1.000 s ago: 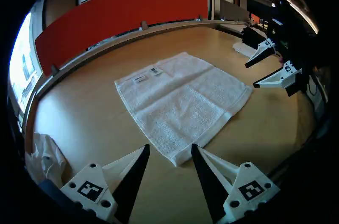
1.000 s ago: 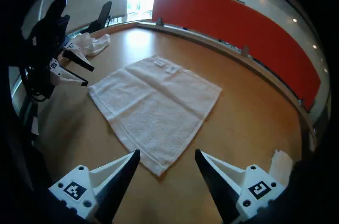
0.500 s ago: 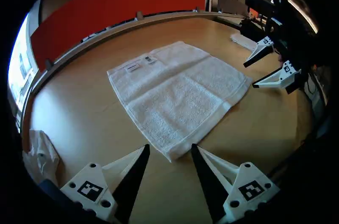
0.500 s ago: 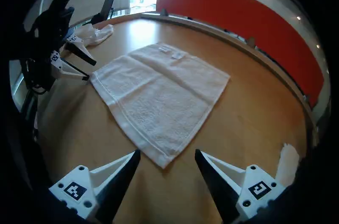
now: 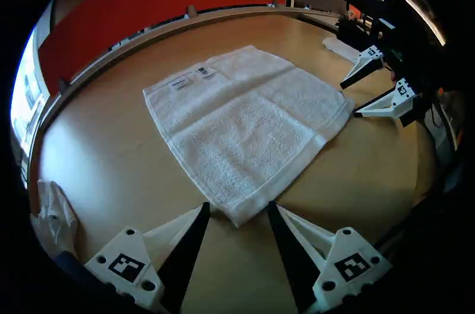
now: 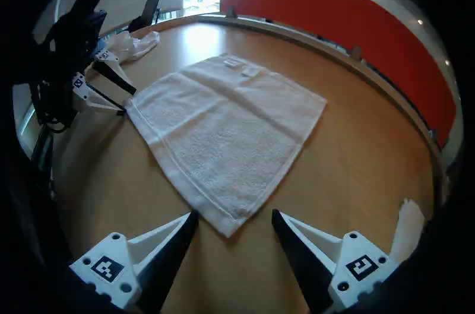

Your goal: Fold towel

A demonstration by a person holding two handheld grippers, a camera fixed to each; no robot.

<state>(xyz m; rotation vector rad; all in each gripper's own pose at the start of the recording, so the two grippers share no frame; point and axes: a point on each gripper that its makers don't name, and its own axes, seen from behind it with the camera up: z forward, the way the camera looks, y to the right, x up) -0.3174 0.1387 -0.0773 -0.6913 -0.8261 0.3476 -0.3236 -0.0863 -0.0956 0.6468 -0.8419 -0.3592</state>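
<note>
Towel [image 5: 249, 118] flat, corners at wide-open left claw [image 5: 237, 204] and right claw [image 6: 233, 213]; crumpled cloth [image 6: 136, 46] aside.

The white terry towel [image 5: 249, 124] lies spread flat and unfolded on the wooden counter [image 5: 107, 154]; in both views it sits cornerwise, one corner nearest the camera; a woven band borders one edge; two small labels [image 5: 191, 78] sit near the far edge; its surface is barely wrinkled.
</note>
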